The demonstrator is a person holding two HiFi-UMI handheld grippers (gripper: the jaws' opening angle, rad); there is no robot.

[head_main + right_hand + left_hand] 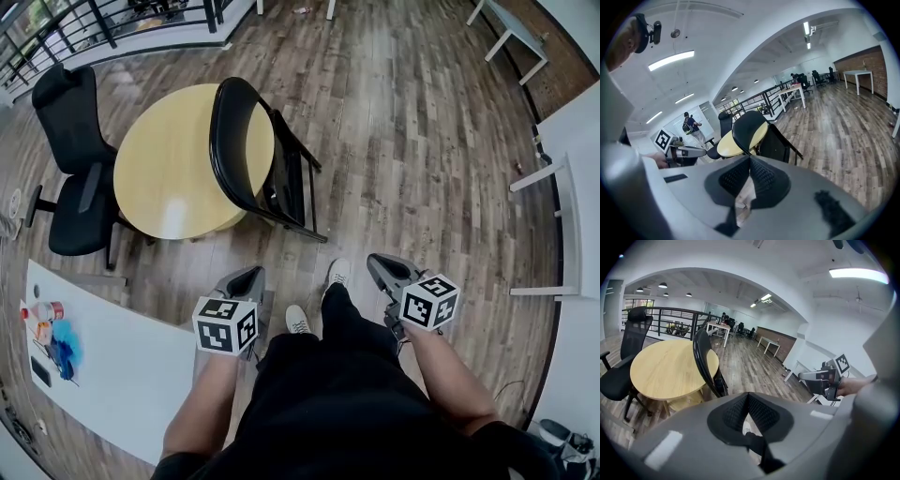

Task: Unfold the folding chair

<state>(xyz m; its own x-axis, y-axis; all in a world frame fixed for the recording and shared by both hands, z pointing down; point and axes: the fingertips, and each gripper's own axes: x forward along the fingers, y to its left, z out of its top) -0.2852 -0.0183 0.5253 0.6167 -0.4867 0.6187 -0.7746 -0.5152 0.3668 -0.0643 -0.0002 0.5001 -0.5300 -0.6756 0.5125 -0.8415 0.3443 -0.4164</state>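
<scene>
The black folding chair [286, 178] stands folded flat and leans against the round yellow table [169, 169]; its looped back rises over the tabletop. The chair [704, 364] sits ahead of the left gripper, and in the right gripper view the chair [780, 143] is ahead too. My left gripper [246, 277] and right gripper [380, 265] hover by my legs, well short of the chair, pointing toward it. Both are shut with nothing between the jaws [748, 397] [750, 159].
A black office chair [70, 159] stands left of the table. A white table [112, 356] with small items lies at my near left. White tables [572, 187] line the right side, and a railing [84, 28] runs at the far left. Wooden floor [412, 141] surrounds the chair.
</scene>
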